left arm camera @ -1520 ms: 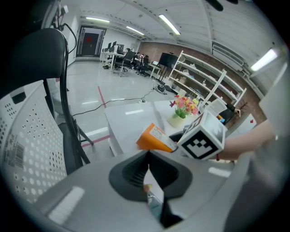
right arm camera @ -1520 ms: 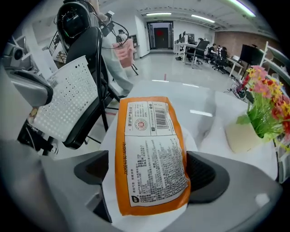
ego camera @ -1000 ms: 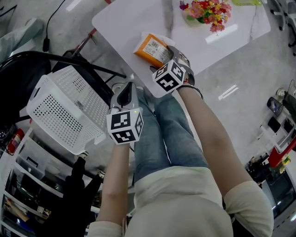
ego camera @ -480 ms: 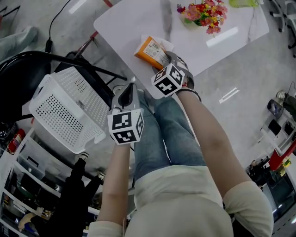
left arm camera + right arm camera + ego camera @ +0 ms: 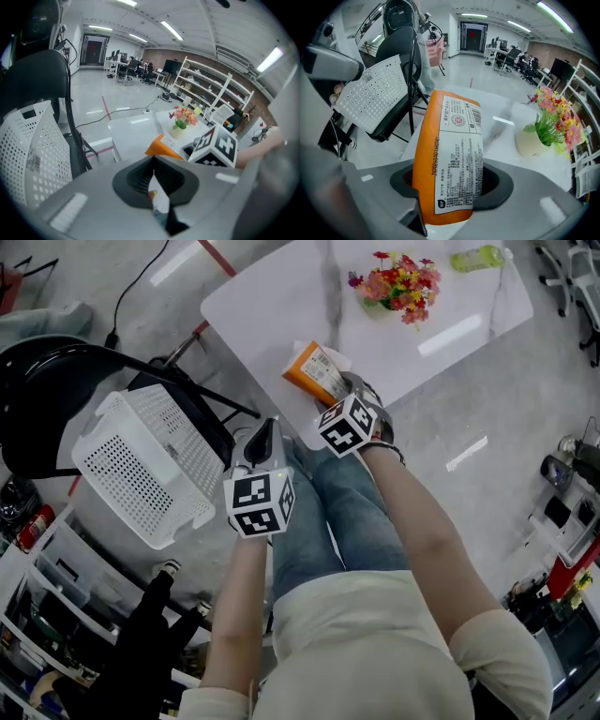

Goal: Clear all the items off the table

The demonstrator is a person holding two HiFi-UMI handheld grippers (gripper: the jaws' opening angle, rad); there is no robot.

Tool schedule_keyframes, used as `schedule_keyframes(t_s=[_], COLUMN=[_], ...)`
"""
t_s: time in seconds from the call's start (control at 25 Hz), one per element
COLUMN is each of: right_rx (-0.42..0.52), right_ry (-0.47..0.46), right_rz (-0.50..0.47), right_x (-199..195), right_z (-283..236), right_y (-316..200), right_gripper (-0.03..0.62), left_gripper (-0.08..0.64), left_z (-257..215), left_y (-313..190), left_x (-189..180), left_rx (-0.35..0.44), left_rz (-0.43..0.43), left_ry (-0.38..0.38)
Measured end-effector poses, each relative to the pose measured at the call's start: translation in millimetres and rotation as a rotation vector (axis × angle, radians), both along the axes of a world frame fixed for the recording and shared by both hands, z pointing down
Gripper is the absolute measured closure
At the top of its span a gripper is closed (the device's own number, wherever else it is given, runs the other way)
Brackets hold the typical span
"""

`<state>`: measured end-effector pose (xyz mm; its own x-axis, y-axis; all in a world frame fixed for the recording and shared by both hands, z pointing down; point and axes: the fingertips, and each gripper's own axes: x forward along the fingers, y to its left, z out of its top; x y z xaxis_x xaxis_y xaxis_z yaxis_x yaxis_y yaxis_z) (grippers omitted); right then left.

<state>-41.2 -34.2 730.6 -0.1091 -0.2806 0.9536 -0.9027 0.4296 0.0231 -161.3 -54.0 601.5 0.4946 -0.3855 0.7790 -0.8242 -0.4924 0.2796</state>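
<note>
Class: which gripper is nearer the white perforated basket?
Left. The left gripper hangs beside the basket; the right gripper, its fingers just closing on the orange packet, is farther, at the table.

- Right gripper point(image 5: 451, 186): the jaws have just been closing, and the orange packet point(image 5: 316, 372) is now clamped between the pads.
- Packet: earlier laid flat on the table point(image 5: 272, 296), it is now seen raised and tilted at its held end.
- Head view shifted: the green bottle point(image 5: 476, 258), earlier cut off at the top edge, is now seen whole.
</note>
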Motion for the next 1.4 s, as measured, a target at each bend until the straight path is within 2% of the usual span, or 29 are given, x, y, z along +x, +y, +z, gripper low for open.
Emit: schedule_keyframes(t_s=[0.48, 1.0, 1.4], right_rx=[0.056, 0.098, 0.136], right_ry=[-0.032, -0.037, -0.042], right_rz=[0.009, -0.029, -0.107], right_x=[4, 10, 0], right_z=[-59, -124, -177], right_y=[4, 18, 37], right_gripper=[0.316, 0.314, 0.314], left_gripper=[0.551, 0.551, 0.551], left_z=[-40, -83, -118], left_y=[17, 33, 55], left_x=[7, 3, 4], left_rx=[0.033, 0.080, 0.108], left_rz=[-0.040, -0.069, -0.078], left_ry=[0.011, 0.010, 0.012])
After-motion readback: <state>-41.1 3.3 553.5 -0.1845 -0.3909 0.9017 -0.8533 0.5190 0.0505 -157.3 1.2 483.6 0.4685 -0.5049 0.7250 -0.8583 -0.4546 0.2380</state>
